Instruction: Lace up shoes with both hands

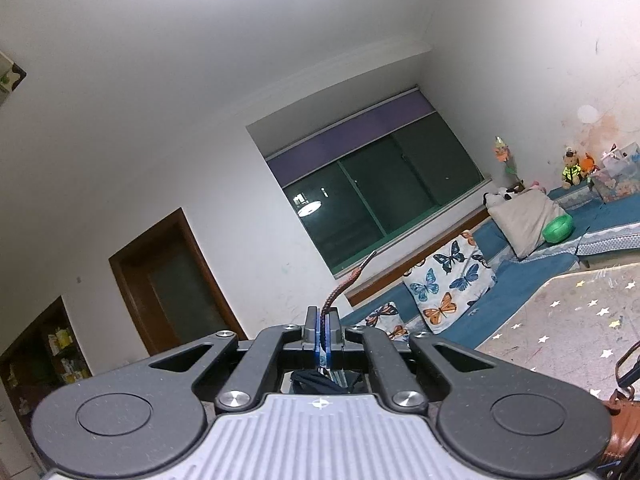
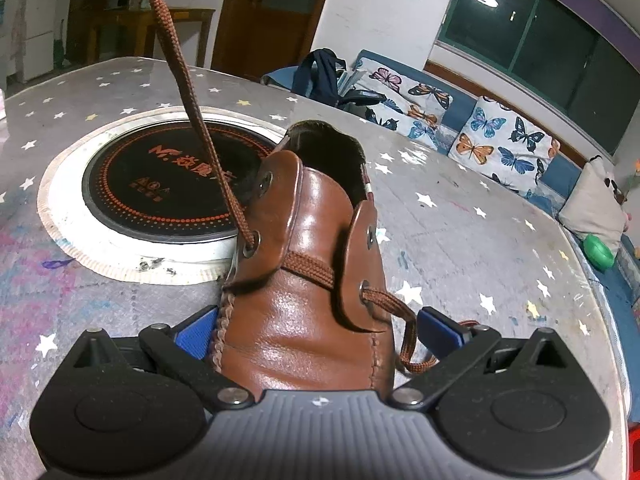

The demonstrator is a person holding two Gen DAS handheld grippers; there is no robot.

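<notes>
Left claw (image 1: 323, 336): jaws closed on the brown shoelace (image 1: 347, 283). Blue pads pinch it flat; the free end, with its aglet, sticks up and to the right beyond the fingertips, in front of the dark window (image 1: 376, 196). The claw points slightly upward, away from the worktop.

Right claw (image 2: 318, 330): jaws wide, one blue pad on each side of the brown leather shoe (image 2: 308, 312). The left pad sits against the stitched side of the toe section; the right pad stands just beside the shoe with a loop of lace lying between them. Whether the pads actually press on the leather cannot be told from this view.

Shoe position: on the star-printed worktop (image 2: 460, 240), toe toward the right claw, opening facing away. Just beside the shoe, on its left, is the round black hob (image 2: 156, 184) set into the worktop.

Lace path, relative to the shoe: one strand crosses the tongue between the lowest eyelets. From the lower left eyelet the lace runs taut, up and out of the top of the frame. From the lower right eyelet the other end droops down beside the shoe.

Butterfly-print cushions (image 2: 504, 148) lie beyond the shoe, past the far worktop edge.
</notes>
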